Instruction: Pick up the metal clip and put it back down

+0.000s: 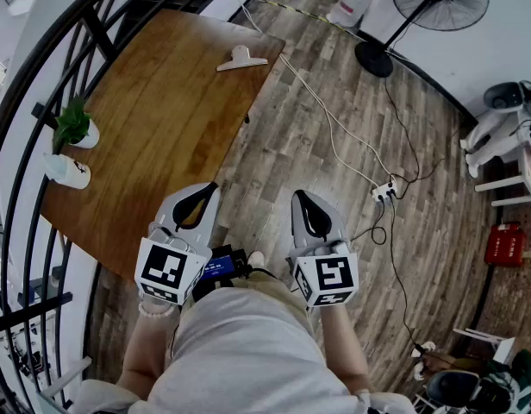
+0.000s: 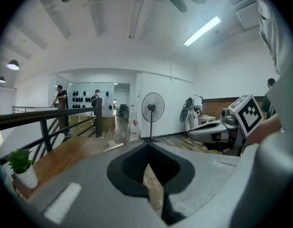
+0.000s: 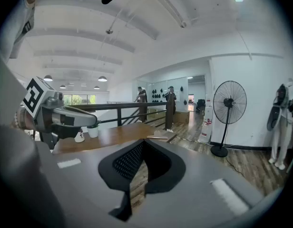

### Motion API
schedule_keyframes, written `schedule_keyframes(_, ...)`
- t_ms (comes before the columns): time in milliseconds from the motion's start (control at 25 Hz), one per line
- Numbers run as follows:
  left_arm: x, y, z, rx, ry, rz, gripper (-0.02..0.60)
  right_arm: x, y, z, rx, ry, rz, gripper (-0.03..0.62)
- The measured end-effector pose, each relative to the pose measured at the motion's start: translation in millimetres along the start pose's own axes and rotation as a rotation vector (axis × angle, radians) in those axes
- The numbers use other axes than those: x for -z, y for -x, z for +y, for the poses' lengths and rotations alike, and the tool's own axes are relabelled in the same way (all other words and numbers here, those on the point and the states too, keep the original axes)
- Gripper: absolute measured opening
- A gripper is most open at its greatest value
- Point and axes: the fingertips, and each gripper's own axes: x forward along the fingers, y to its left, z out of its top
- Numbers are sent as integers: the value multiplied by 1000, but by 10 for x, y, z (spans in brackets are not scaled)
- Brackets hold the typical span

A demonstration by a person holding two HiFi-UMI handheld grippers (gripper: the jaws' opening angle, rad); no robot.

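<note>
1. The left gripper point(image 2: 147, 144) is held low in front of the person, over the near edge of the wooden table point(image 1: 162, 136). Its jaws are pressed together at the tips, with nothing between them.
2. The right gripper point(image 3: 143, 142) is beside it, over the plank floor point(image 1: 334, 102) just off the table's right edge. Its jaws are also closed tip to tip and hold nothing.
3. The two grippers are side by side, apart, and both point forward and slightly down.
4. The metal clip point(image 1: 242, 59) lies flat on the far end of the table, near its right-hand corner. It is well apart from both grippers and nothing touches it.
5. A small potted plant point(image 1: 76, 128) and a white container point(image 1: 68, 172) stand at the table's left edge, next to the black railing point(image 1: 41, 76).
6. A standing fan point(image 1: 438, 5) is on the floor beyond the table, by the white wall.
7. A white cable runs along the floor to a power strip point(image 1: 384, 191), to the right of the right gripper.
</note>
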Motion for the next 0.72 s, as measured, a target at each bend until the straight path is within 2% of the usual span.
schedule_keyframes(720,-4,-15,-98,4,-10,-8,0,32,81,-22,-7,-17,-10,21)
